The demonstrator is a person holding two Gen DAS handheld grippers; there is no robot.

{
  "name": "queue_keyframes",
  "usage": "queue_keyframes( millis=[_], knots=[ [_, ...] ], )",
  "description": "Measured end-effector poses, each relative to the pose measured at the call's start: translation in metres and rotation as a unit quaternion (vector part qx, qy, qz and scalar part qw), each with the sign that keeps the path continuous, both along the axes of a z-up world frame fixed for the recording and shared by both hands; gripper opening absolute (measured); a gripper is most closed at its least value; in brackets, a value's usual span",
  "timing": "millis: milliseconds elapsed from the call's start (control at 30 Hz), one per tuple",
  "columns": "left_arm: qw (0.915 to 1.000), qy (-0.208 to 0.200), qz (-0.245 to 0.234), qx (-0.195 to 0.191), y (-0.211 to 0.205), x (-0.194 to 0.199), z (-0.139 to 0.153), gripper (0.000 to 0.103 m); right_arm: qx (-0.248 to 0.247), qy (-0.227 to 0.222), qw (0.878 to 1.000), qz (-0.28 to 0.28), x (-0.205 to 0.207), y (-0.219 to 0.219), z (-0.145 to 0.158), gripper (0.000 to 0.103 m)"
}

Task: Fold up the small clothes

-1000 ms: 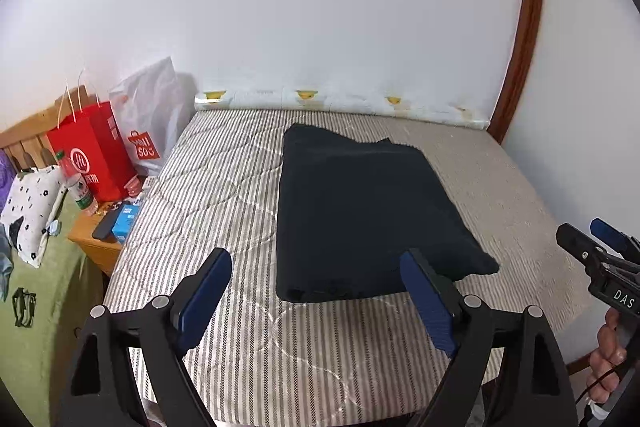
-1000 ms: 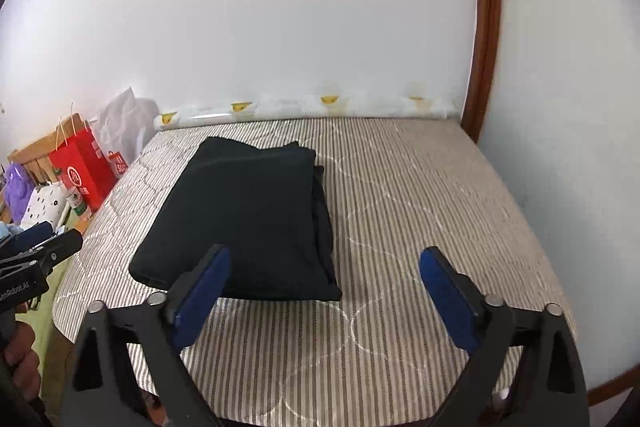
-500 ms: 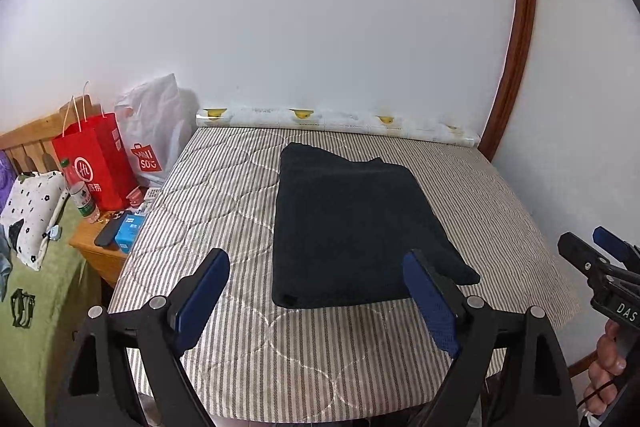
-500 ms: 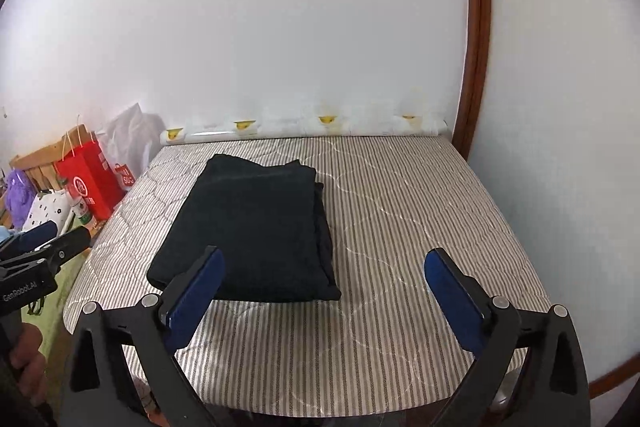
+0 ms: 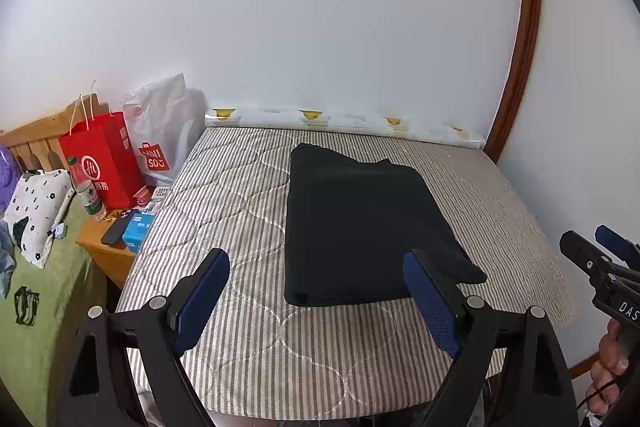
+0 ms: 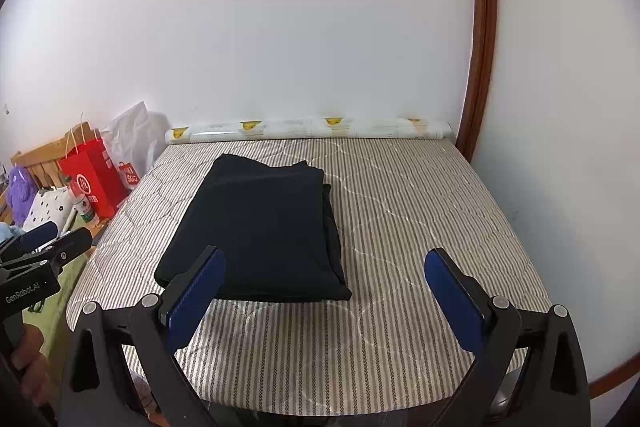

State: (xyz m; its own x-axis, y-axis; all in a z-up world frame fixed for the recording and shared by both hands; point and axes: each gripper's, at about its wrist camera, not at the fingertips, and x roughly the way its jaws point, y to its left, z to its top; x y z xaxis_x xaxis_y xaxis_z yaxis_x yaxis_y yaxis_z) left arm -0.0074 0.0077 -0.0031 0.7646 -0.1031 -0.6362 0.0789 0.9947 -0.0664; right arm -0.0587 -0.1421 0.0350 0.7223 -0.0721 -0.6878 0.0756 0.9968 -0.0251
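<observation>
A black garment lies folded into a flat rectangle on the striped quilted mattress, its stacked layers showing along the right edge in the right wrist view. My left gripper hangs open above the mattress's near edge, short of the garment, with nothing between its blue pads. My right gripper is open too, held back from the garment's near right corner, and is empty. Each gripper shows at the edge of the other's view, held in a hand.
A white wall stands behind the mattress, with a rolled sheet along its far edge and a brown door frame at right. Left of the bed a wooden nightstand holds a red bag, white bag, bottle and small items.
Both grippers have drawn back and up from the folded garment, so it looks smaller and farther away. Their jaws have stayed open. The garment has not moved.
</observation>
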Motion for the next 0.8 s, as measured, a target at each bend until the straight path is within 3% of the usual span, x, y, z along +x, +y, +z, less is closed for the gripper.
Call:
queue_keyframes(
  millis=[800],
  knots=[
    [1.0, 0.003, 0.001, 0.004, -0.0006, -0.0009, -0.0006, 0.088, 0.011, 0.0, 1.0, 0.002, -0.0006, -0.0033, 0.0012, 0.099]
  ],
)
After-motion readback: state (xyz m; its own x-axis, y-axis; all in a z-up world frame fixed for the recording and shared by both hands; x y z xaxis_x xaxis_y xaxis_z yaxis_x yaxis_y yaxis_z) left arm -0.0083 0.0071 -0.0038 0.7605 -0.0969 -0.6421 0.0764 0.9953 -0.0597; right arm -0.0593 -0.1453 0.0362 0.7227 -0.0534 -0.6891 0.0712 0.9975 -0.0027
